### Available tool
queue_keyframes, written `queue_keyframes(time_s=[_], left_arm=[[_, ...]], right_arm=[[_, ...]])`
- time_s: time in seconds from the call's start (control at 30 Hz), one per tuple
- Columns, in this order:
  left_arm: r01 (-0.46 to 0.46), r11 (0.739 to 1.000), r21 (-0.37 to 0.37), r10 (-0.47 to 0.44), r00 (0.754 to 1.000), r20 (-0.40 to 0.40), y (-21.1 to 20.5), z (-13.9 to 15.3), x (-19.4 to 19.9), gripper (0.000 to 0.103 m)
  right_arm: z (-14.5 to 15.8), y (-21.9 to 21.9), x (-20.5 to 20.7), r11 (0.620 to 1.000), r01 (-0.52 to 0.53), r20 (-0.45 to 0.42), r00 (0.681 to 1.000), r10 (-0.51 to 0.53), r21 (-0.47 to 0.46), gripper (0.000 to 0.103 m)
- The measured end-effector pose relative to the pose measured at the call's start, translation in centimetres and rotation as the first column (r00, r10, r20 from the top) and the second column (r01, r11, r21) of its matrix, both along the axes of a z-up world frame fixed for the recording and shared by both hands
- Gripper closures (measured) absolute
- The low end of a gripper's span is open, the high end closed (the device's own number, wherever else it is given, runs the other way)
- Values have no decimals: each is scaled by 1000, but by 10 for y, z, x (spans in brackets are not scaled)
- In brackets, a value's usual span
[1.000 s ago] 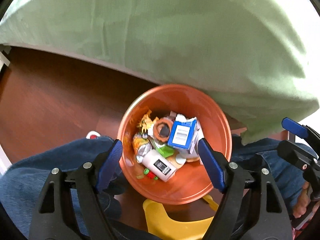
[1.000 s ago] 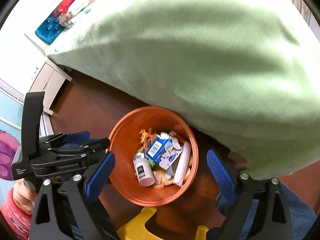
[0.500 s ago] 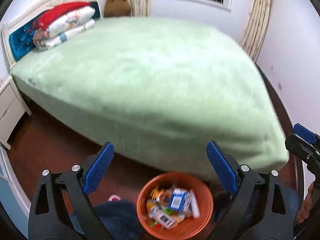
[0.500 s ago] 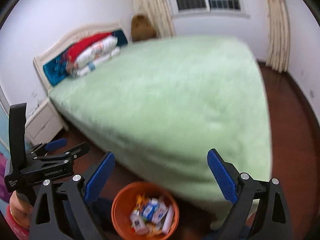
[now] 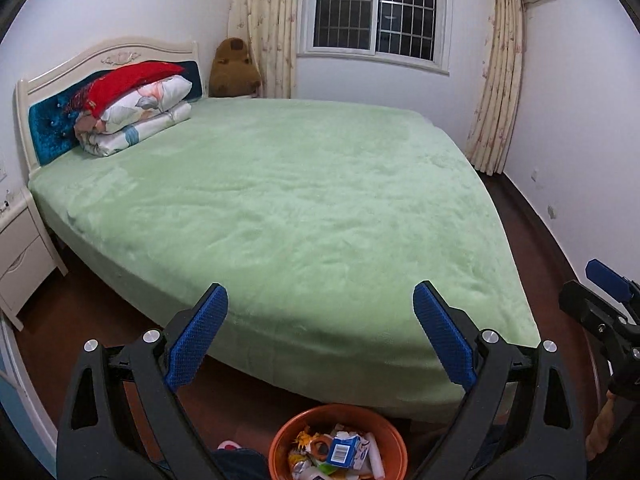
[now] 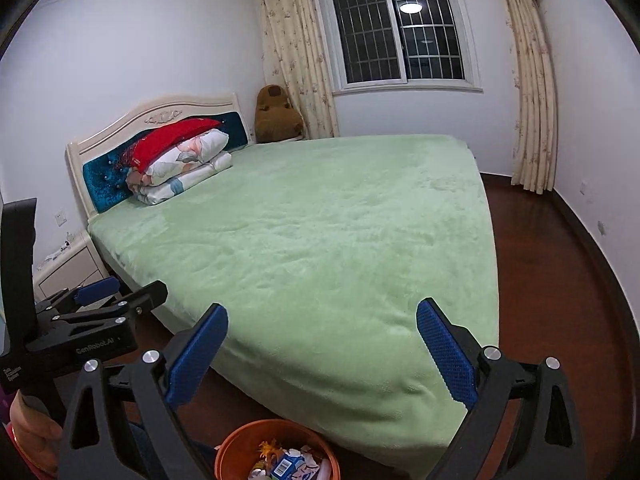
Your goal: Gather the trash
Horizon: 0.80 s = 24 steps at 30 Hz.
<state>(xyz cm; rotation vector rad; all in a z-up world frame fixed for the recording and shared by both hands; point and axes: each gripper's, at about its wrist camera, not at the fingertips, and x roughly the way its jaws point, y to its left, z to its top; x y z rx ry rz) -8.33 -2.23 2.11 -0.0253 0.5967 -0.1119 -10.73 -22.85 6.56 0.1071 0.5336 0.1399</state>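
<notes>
Both the left gripper [image 5: 320,336] and the right gripper [image 6: 322,354] have jaws spread wide, holding nothing; the left's have just been opening. The orange bin [image 5: 280,446] looks full, so scan bed [image 5: 300,208] and floor [image 6: 560,320] for leftover trash first.

Both wrist views are evenly and softly lit by indoor light. A round ceiling lamp shows as a bright reflection in the dark window [image 6: 404,26], whose panes are black. The white walls take a cool bluish cast. The green bed cover [image 5: 300,216] is bright and free of glare, with a soft shadow under its near edge on the dark floor [image 6: 560,280]. Both pictures are sharp, without motion blur. Fisheye distortion bows the walls and curtains [image 5: 500,64], and black vignetting fills the corners.
</notes>
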Motion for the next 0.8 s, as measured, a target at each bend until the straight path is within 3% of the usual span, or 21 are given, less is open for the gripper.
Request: queue_keyframes(time_s=[0.8], left_arm=[[12,1000,-10,-12,1000,-14,-2,0,-2,11]], right_arm=[[2,-5,-7,998,57,14,998,-57,-7,9]])
